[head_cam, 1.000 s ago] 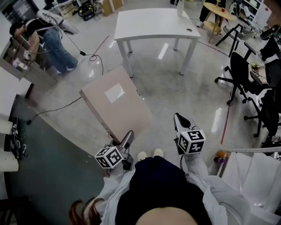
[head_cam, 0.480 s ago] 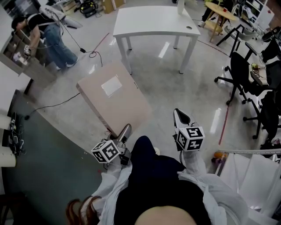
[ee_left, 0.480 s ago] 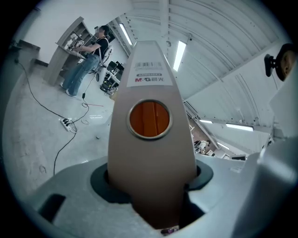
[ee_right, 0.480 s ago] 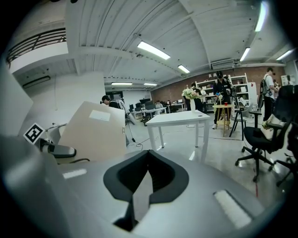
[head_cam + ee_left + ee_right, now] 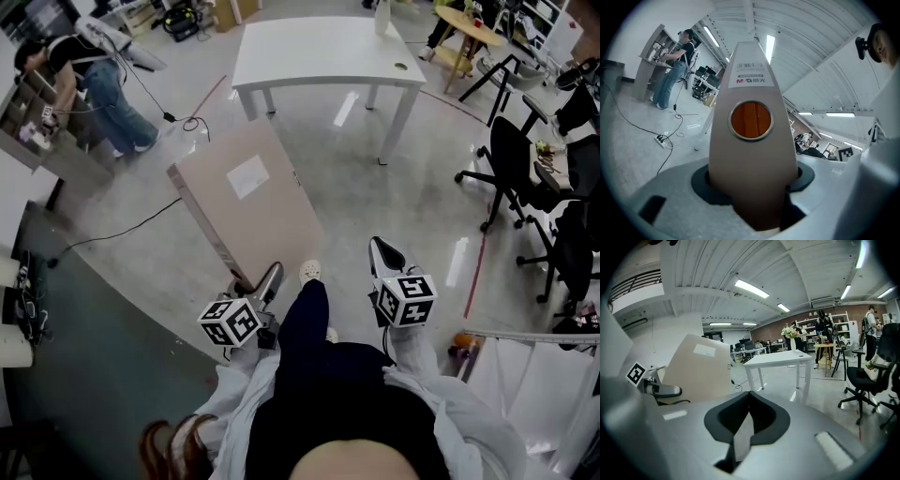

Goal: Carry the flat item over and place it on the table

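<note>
The flat item is a large beige file box (image 5: 248, 202) with a white label on its face. It hangs tilted above the floor, and my left gripper (image 5: 266, 281) is shut on its lower corner. In the left gripper view its spine (image 5: 752, 154), with a round ring hole and a printed label, fills the space between the jaws. My right gripper (image 5: 384, 253) is held level beside it, shut with nothing in it; its dark pads (image 5: 757, 420) meet. The white table (image 5: 323, 52) stands ahead across the floor, also seen past the box (image 5: 701, 364) as a white table (image 5: 780, 359).
Black office chairs (image 5: 511, 159) stand on the right. A person (image 5: 89, 80) works at a shelf at the far left, with a cable (image 5: 122, 230) trailing over the floor. A wooden stool (image 5: 469, 28) stands behind the table. White sheeting (image 5: 534, 375) lies at lower right.
Both grippers and the file box have travelled forward with the walking person. A leg has swung forward between the grippers. The left grip on the box is unchanged.
</note>
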`<state>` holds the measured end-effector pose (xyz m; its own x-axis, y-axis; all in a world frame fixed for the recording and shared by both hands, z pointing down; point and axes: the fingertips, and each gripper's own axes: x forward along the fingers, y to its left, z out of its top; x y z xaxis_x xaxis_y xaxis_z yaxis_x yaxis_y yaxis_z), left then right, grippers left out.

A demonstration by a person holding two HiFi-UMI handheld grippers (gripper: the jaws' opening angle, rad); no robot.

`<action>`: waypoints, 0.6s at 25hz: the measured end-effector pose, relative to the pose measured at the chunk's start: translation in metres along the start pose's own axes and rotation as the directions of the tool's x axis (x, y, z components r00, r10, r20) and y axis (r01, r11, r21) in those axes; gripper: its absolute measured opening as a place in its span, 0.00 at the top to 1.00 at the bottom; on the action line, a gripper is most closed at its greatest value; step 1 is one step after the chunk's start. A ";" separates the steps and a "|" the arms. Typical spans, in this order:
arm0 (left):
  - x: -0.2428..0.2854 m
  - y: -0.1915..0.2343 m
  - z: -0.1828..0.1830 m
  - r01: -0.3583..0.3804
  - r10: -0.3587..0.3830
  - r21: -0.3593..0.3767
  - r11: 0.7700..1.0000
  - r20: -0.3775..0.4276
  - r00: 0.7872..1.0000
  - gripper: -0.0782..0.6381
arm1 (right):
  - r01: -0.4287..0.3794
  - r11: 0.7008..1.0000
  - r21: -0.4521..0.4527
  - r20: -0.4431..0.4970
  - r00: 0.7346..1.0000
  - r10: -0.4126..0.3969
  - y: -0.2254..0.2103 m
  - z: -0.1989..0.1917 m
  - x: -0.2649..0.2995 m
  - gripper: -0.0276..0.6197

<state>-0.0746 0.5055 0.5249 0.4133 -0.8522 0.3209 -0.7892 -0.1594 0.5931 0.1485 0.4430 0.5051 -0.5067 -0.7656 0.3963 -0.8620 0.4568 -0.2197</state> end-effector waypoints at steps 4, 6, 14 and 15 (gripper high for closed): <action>0.040 0.012 0.027 -0.003 0.003 -0.005 1.000 -0.012 1.000 0.50 | -0.004 1.000 -0.021 -0.001 1.000 0.004 -0.012 0.028 0.038 0.94; 0.059 0.017 0.047 -0.008 0.008 -0.016 1.000 -0.010 1.000 0.51 | 0.000 1.000 -0.016 0.005 1.000 0.000 -0.020 0.048 0.059 0.94; 0.132 0.049 0.120 0.034 -0.032 -0.084 0.996 0.026 0.999 0.51 | 0.021 1.000 -0.009 0.036 0.999 -0.021 -0.043 0.110 0.138 0.94; 0.140 0.053 0.129 0.039 -0.036 -0.089 0.995 0.031 0.999 0.51 | 0.023 1.000 -0.008 0.034 0.999 -0.022 -0.045 0.115 0.148 0.94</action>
<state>-0.1172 0.3140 0.5062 0.4271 -0.8610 0.2761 -0.7292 -0.1475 0.6683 0.1106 0.2568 0.4709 -0.4873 -0.7908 0.3704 -0.8732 0.4430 -0.2031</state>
